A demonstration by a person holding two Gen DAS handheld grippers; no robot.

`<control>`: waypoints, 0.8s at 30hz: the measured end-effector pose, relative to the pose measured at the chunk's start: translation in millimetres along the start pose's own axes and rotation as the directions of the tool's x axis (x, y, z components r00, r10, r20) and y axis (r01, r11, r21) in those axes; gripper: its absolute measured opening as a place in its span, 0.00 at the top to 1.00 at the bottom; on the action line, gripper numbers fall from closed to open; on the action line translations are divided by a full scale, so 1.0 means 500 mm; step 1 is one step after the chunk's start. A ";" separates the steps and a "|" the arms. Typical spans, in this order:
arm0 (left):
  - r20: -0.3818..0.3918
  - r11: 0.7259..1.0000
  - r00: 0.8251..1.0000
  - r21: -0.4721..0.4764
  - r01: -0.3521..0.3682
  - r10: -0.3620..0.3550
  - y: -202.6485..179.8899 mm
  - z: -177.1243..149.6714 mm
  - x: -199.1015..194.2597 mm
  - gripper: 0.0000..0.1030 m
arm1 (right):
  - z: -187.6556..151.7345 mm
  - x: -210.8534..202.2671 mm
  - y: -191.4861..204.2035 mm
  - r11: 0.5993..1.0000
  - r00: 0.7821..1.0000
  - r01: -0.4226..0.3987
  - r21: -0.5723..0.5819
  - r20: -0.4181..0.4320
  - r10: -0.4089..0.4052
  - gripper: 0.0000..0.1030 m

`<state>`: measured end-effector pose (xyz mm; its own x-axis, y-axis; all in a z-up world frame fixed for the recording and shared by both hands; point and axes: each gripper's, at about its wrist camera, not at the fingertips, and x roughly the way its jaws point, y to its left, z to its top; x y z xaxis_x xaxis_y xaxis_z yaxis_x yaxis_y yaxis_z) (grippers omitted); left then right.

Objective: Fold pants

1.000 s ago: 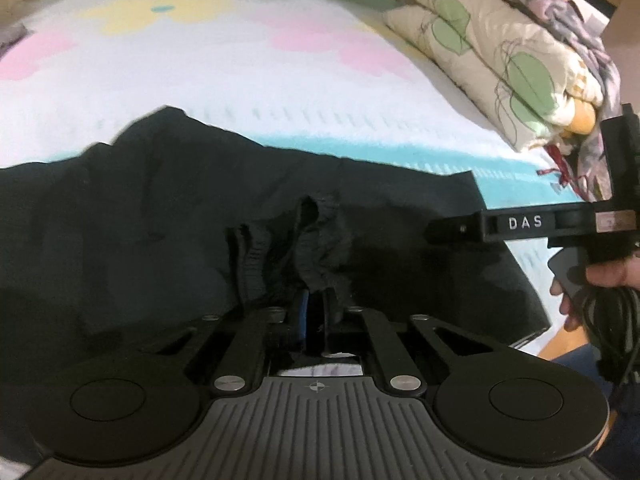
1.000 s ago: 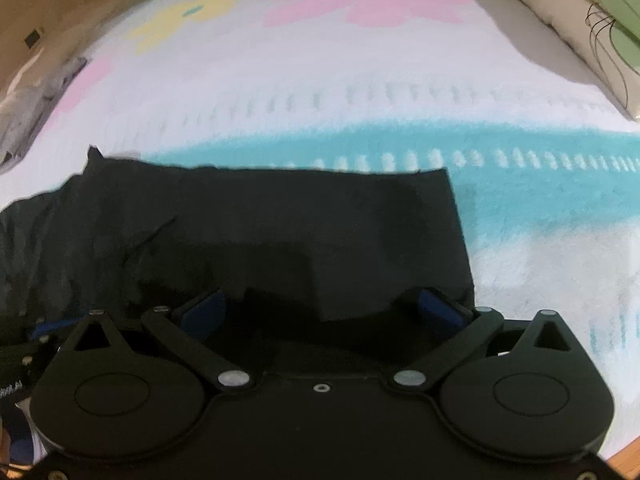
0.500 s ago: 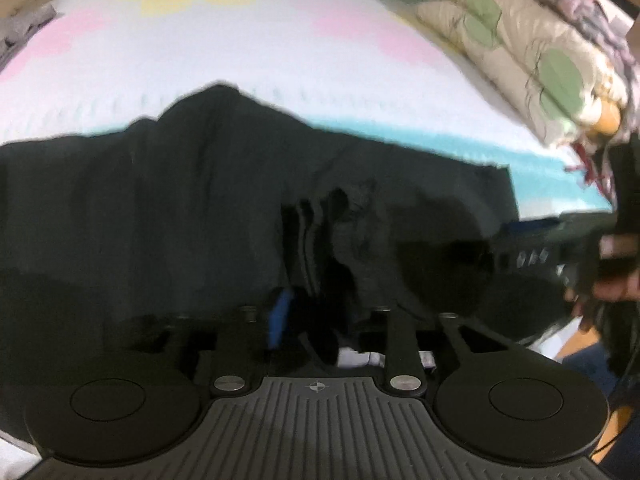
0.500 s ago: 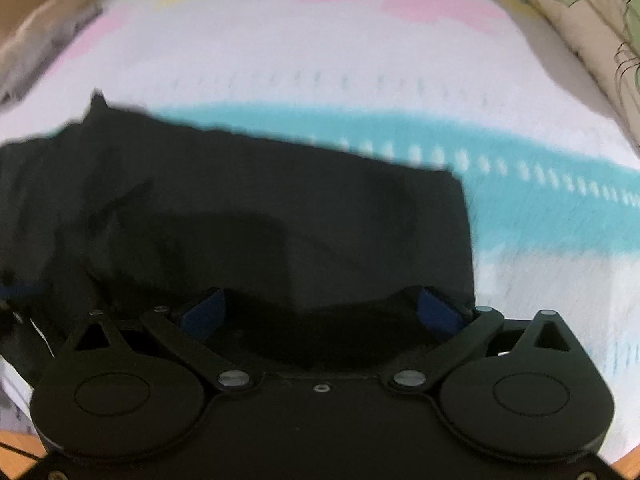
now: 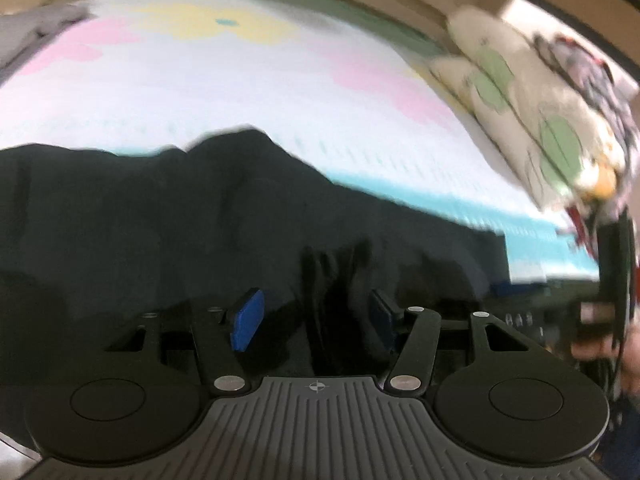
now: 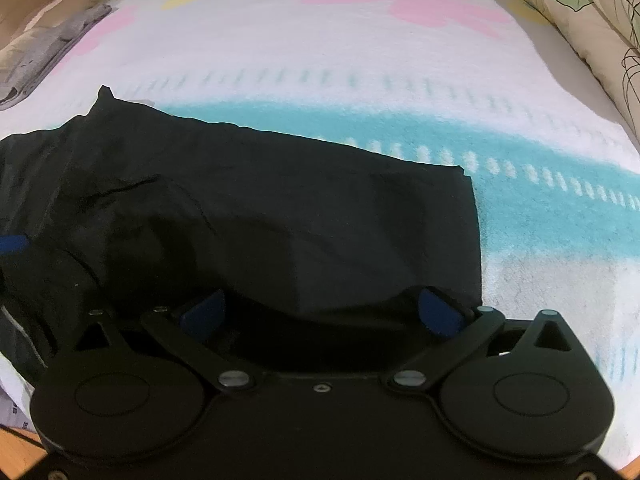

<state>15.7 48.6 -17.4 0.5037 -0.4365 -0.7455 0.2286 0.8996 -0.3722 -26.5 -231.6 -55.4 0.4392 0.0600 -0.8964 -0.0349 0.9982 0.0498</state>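
While both spread wide, black pants (image 6: 280, 216) lie beneath right claw (image 6: 320, 312).

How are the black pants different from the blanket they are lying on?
The pants are plain black; the blanket is white with pink and yellow flowers and a teal stripe. The pants are rumpled and cover only the near part; the blanket lies smooth and spreads much wider. Both are soft cloth. Both tongs, left and right, are open.
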 end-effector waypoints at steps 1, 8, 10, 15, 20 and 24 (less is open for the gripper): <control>0.011 1.000 1.000 -0.008 0.003 -0.003 0.003 0.004 -0.002 0.42 | 0.002 0.000 0.000 1.000 1.000 0.002 0.001 -0.001 -0.002 0.00; -0.106 0.998 0.993 -0.013 0.054 -0.055 -0.019 0.006 0.057 0.38 | 0.016 0.008 0.004 1.000 1.000 -0.001 0.005 -0.008 0.001 0.00; -0.136 1.000 0.990 0.012 0.023 -0.021 -0.031 -0.001 0.079 0.36 | 0.014 0.006 0.003 1.000 1.000 -0.004 0.001 -0.005 0.004 0.00; -0.131 0.997 0.991 0.082 0.003 0.007 -0.060 -0.004 0.095 0.29 | 0.007 0.002 0.001 1.000 1.000 -0.008 -0.010 0.001 0.008 0.00; -0.116 0.996 0.993 0.092 -0.005 0.016 -0.073 -0.004 0.096 0.29 | 0.008 0.000 0.006 1.000 1.000 -0.002 0.000 -0.003 0.002 0.00; -0.052 0.989 0.998 0.142 -0.038 0.046 -0.075 -0.015 0.072 0.29 | 0.008 -0.002 0.005 1.000 1.000 -0.006 -0.005 -0.001 0.006 0.00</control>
<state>18.8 -0.9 -34.5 0.4695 -0.3948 -0.7897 0.3255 0.9089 -0.2608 -23.6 -229.0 -52.9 0.4379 0.0664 -0.8966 -0.0422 0.9977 0.0533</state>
